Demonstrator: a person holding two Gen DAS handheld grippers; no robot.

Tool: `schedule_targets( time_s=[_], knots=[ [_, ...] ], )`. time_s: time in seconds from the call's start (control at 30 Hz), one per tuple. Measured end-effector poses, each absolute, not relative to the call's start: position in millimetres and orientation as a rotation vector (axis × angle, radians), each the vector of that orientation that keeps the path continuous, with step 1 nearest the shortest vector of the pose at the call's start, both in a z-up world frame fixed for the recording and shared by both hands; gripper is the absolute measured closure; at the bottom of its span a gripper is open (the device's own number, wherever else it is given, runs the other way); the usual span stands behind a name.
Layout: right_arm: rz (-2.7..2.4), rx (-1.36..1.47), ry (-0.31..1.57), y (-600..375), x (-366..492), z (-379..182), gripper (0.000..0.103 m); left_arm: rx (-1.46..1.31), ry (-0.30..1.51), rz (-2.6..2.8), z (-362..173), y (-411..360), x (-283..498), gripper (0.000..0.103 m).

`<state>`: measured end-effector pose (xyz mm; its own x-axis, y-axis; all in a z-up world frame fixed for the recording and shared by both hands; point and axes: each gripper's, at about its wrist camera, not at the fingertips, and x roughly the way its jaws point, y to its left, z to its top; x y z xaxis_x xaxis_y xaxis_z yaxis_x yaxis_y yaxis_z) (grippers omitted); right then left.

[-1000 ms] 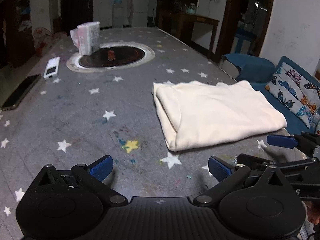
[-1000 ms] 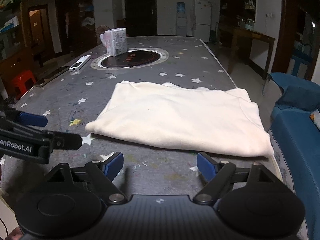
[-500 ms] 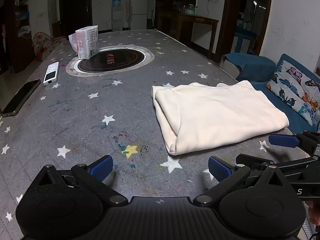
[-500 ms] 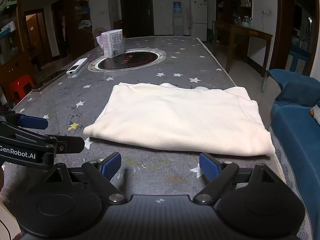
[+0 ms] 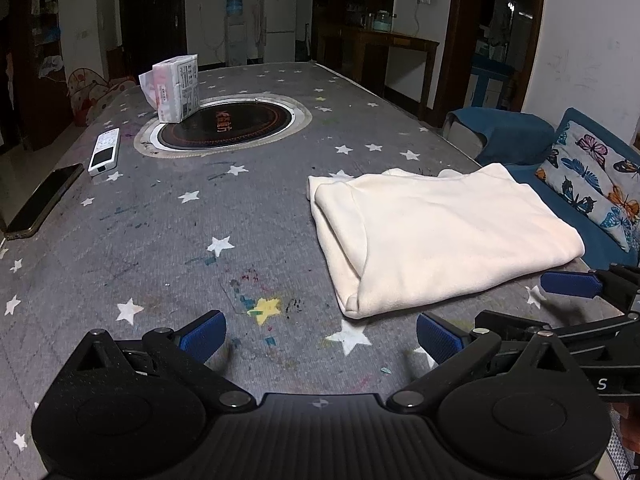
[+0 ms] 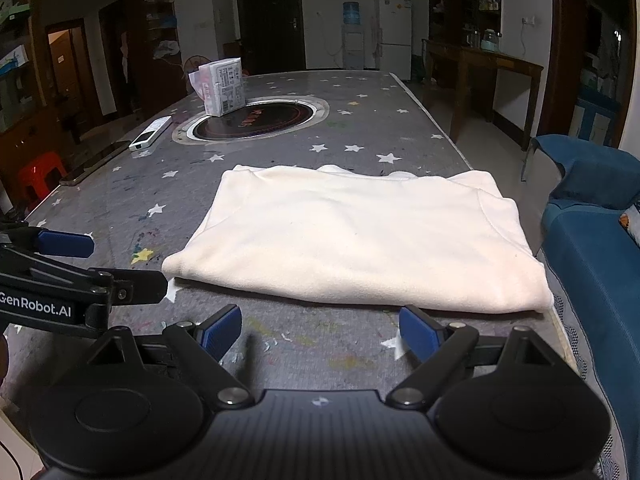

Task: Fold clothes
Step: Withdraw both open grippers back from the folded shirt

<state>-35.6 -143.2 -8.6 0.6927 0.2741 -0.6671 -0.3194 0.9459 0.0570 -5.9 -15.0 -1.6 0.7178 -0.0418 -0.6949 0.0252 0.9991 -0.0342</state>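
Note:
A cream garment (image 5: 440, 236) lies folded into a flat rectangle near the right front edge of the grey star-patterned table (image 5: 200, 220). It also shows in the right wrist view (image 6: 360, 240). My left gripper (image 5: 320, 336) is open and empty, above bare table to the left of the garment's near corner. My right gripper (image 6: 320, 330) is open and empty, just short of the garment's near edge. The right gripper's fingers (image 5: 568, 284) show at the right in the left wrist view. The left gripper's fingers (image 6: 64, 243) show at the left in the right wrist view.
A round black cooktop (image 5: 224, 124) is set in the table's middle, with a tissue pack (image 5: 174, 88) at its edge. A white remote (image 5: 104, 152) and a dark phone (image 5: 40, 204) lie at the left. A blue sofa (image 6: 592, 264) with a butterfly cushion (image 5: 592, 184) stands at the right.
Both grippers have risen and drawn back a little from the garment, staying open. The garment has not moved.

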Motion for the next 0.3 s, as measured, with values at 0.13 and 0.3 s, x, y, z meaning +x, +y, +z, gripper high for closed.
schedule_targets(
  time_s=[0.13, 0.3],
  knots=[
    [0.330, -0.063, 0.732, -143.4, -33.0, -8.2, 0.015, -0.025, 0.769, -0.037, -0.9, -14.1, -2.9, 0.000],
    [0.334, -0.062, 0.727, -142.9, -29.9, -6.9, 0.013, -0.026, 0.775, -0.024, -0.9, -10.5, 2.9, 0.000]
  ],
)
